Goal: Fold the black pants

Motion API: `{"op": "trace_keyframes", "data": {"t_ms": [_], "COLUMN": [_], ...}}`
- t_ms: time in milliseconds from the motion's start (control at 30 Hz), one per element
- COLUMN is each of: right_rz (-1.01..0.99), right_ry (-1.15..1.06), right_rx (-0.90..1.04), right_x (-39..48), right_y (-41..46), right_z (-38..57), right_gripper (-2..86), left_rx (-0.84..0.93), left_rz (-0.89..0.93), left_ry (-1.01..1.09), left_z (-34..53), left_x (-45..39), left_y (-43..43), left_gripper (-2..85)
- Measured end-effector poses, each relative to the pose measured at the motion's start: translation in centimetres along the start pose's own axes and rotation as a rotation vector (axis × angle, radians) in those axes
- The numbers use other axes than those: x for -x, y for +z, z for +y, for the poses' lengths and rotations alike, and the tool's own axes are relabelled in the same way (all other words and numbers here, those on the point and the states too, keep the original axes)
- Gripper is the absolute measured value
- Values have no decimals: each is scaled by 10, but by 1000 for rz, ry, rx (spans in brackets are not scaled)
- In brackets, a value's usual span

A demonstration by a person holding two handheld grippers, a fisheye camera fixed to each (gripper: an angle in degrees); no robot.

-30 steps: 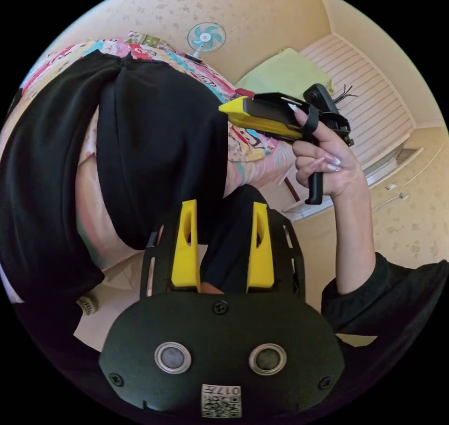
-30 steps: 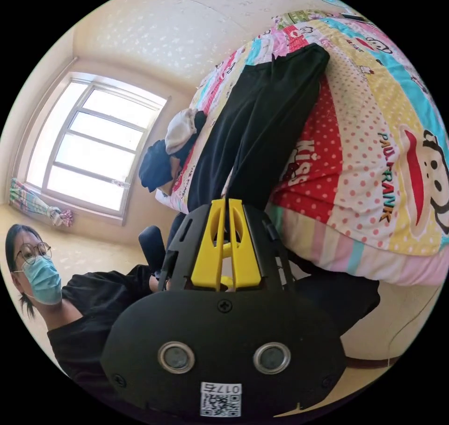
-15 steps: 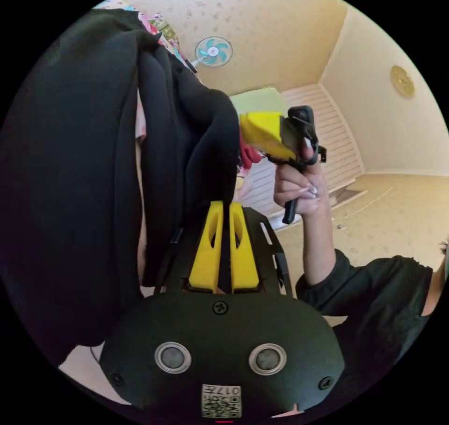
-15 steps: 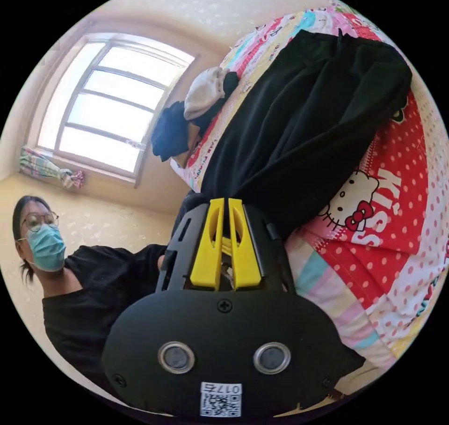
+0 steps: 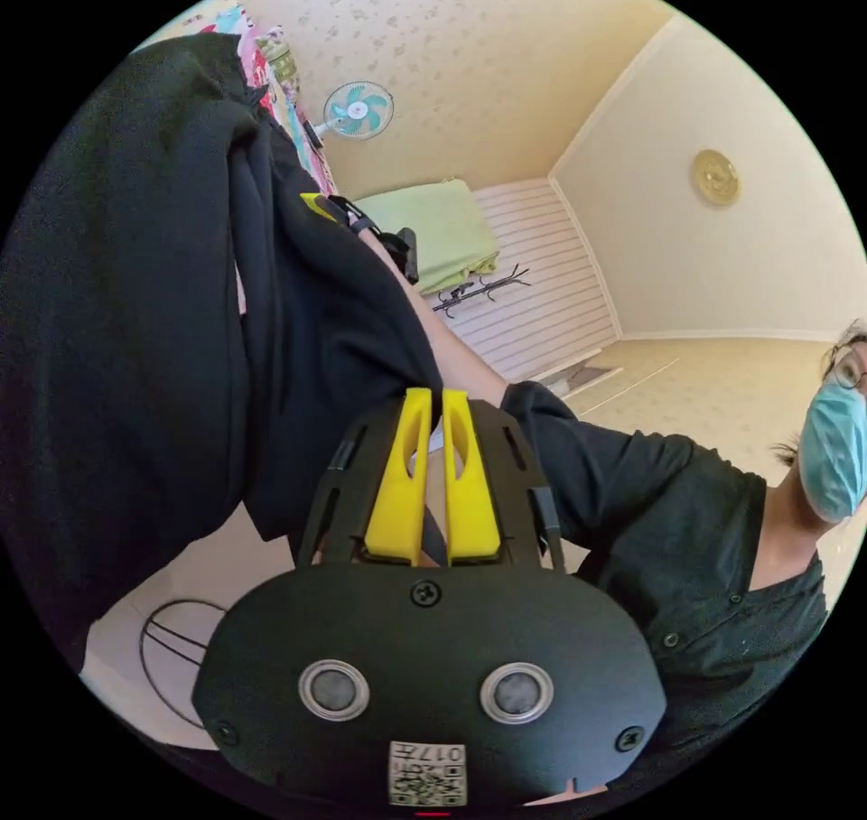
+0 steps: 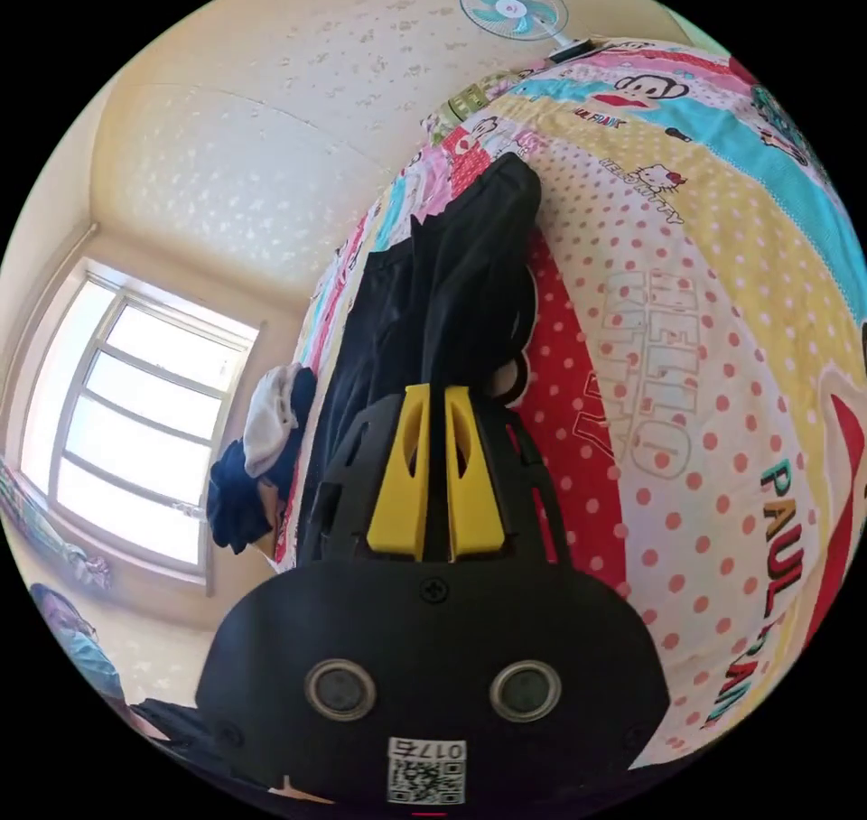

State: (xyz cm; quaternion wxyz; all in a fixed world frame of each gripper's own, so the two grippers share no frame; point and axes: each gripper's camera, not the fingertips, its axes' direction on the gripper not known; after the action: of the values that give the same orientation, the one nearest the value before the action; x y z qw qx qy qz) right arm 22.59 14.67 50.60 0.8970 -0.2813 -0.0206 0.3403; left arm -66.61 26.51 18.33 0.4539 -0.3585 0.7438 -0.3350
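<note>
Black soft cloth pants (image 6: 433, 314) lie in the middle of the right gripper view on the dotted cartoon bedspread (image 6: 704, 386), pinched tight by the right gripper (image 6: 433, 405) and left gripper (image 5: 432, 409), which should lift evenly together.

The bed (image 6: 722, 332) lies bare across its broad dotted stretch beside the black pants (image 6: 452, 287), so tongs could travel there freely. Toward the window-side edge a heap of clothes (image 6: 257, 459) blocks the way. In the left gripper view the pants (image 5: 135, 332) hang bunched just ahead of the left tongs (image 5: 432, 405), with the person's forearm (image 5: 433, 341) crossing close behind them. Room opens toward the far wall.
</note>
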Motion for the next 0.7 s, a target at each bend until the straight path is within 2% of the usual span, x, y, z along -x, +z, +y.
{"op": "trace_keyframes", "data": {"t_ms": [67, 133, 200, 267, 400, 533, 633, 700], "right_rz": [-57, -40, 10, 73, 58, -226, -219, -153], "right_ry": [-75, -230, -317, -370, -439, -395, -398, -413], "right_rx": [-16, 108, 226, 353, 579, 634, 607, 596], "right_x": [33, 94, 135, 163, 179, 169, 153, 139], "right_y": [13, 63, 111, 161, 239, 220, 177, 148], "right_z": [-2, -4, 0, 9, 39, 71, 108, 133], "right_gripper": [37, 35, 36, 40, 64, 90, 105, 109], "left_rx": [-72, -92, -48, 21, 98, 109, 115, 167], "left_rz": [32, -74, -341, -484, -562, -674, -684, -767], "left_ry": [-67, -112, -89, -54, -92, -126, -161, -204], "left_z": [0, 0, -1, -1, 6, 19, 21, 18], "left_x": [2, -5, -32, -47, -39, -31, -22, -19], "left_y": [-38, -76, -113, -129, -154, -164, -161, -159], "left_gripper": [2, 1, 2, 3, 6, 15, 33, 40]}}
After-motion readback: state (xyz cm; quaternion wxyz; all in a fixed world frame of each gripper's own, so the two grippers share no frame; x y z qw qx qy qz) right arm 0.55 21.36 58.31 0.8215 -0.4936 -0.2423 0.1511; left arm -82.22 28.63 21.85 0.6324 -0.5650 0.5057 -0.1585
